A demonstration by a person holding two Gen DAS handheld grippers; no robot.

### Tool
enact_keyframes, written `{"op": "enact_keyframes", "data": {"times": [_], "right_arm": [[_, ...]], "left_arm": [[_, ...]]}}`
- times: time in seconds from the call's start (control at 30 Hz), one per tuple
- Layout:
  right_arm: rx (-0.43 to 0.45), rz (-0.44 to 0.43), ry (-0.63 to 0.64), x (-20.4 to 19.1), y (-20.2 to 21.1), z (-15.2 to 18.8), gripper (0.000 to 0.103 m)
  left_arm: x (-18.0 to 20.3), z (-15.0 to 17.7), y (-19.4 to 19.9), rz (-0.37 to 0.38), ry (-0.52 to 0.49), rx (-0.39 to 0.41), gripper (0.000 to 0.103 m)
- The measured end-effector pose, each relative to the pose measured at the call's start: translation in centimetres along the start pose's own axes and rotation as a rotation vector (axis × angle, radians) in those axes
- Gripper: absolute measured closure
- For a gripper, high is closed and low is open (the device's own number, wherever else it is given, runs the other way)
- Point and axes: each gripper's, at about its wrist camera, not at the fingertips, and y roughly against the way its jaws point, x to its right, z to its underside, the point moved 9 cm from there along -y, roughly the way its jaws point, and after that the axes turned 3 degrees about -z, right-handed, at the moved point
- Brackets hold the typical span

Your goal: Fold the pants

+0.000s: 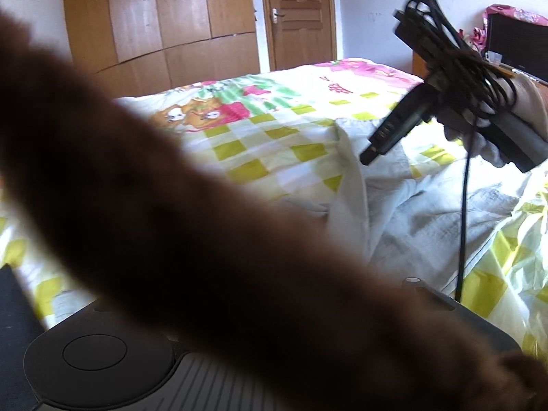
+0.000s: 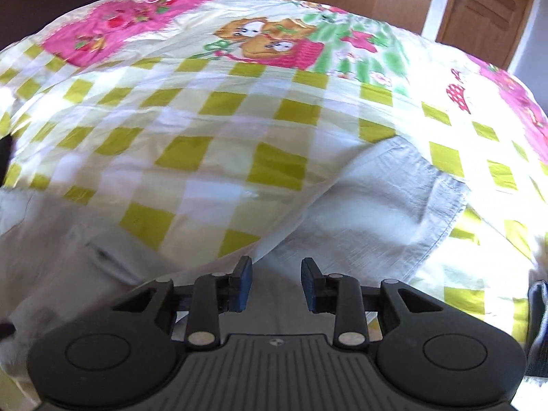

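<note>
right tongs (image 2: 276, 284) gape empty just over the pale pants (image 2: 370, 205) on the bed (image 2: 212, 109); a blurred brown sleeve (image 1: 191, 226) hides the left tongs, state unclear.

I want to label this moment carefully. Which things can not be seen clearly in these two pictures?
- Left claw: its fingers are hidden in the left wrist view by a blurred brown shape close to the lens; open or shut is unknown.
- Pants: waist and leg ends are cut off by the right wrist view's edges and the right claw.

Home bedroom: bed (image 2: 239, 120), wardrobe (image 1: 154, 17).
</note>
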Motion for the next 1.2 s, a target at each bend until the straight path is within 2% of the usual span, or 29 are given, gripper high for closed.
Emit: {"op": "enact_keyframes", "data": {"times": [0.13, 0.23, 0.3, 0.37, 0.4, 0.43, 0.5, 0.63, 0.73, 0.83, 0.93, 1.03, 1.13, 1.17, 1.2], "right_arm": [[-0.035, -0.027, -0.083, 2.5, -2.1, -2.3, 0.048], [-0.062, -0.035, -0.135, 3.3, -4.5, -3.2, 0.047], [-0.092, -0.045, -0.201, 3.9, -6.2, -3.4, 0.047], [-0.082, -0.044, -0.242, 4.5, -6.9, -3.5, 0.048], [-0.066, -0.028, -0.246, 4.9, -6.8, -3.5, 0.058], [-0.049, -0.021, -0.248, 5.2, -6.5, -3.6, 0.079], [0.002, -0.055, -0.282, 6.1, -4.7, -3.7, 0.082], [0.166, -0.082, -0.345, 8.9, 2.9, -3.4, 0.083], [0.313, -0.121, -0.436, 11.0, 10.5, -0.3, 0.083], [0.385, -0.084, -0.497, 12.4, 15.7, 5.7, 0.083], [0.332, -0.031, -0.606, 14.1, 15.7, 13.1, 0.083], [0.173, 0.054, -0.597, 14.8, 12.1, 18.5, 0.079], [0.128, 0.103, -0.537, 15.1, 11.2, 20.4, 0.077], [0.136, 0.119, -0.509, 15.1, 11.5, 20.3, 0.075], [0.151, 0.14, -0.465, 15.1, 12.0, 20.2, 0.068]], "left_arm": [[3.1, -0.4, -3.0, 0.024, -0.03, -0.029, 0.042], [4.4, -0.8, -5.0, 0.032, -0.037, -0.055, 0.041], [4.8, -0.9, -6.0, 0.007, -0.062, -0.071, 0.042], [5.1, -1.1, -6.2, -0.007, -0.08, -0.073, 0.043], [5.2, -1.1, -6.3, -0.011, -0.088, -0.077, 0.044], [5.4, -1.2, -6.3, -0.013, -0.093, -0.078, 0.046], [5.7, -1.6, -6.3, -0.01, -0.099, -0.075, 0.053], [7.0, -3.2, -5.2, 0.026, -0.096, -0.029, 0.055], [8.8, -4.1, -3.7, 0.072, -0.105, 0.031, 0.055], [11.3, -3.5, -3.1, 0.116, -0.153, 0.042, 0.055], [13.9, -1.8, -3.8, 0.15, -0.213, -0.015, 0.055], [16.3, -0.2, -4.6, 0.161, -0.288, -0.063, 0.054], [17.7, 0.5, -5.1, 0.137, -0.353, -0.073, 0.054], [17.9, 0.5, -5.2, 0.132, -0.36, -0.074, 0.054], [18.1, 0.5, -5.3, 0.127, -0.359, -0.077, 0.054]]}}
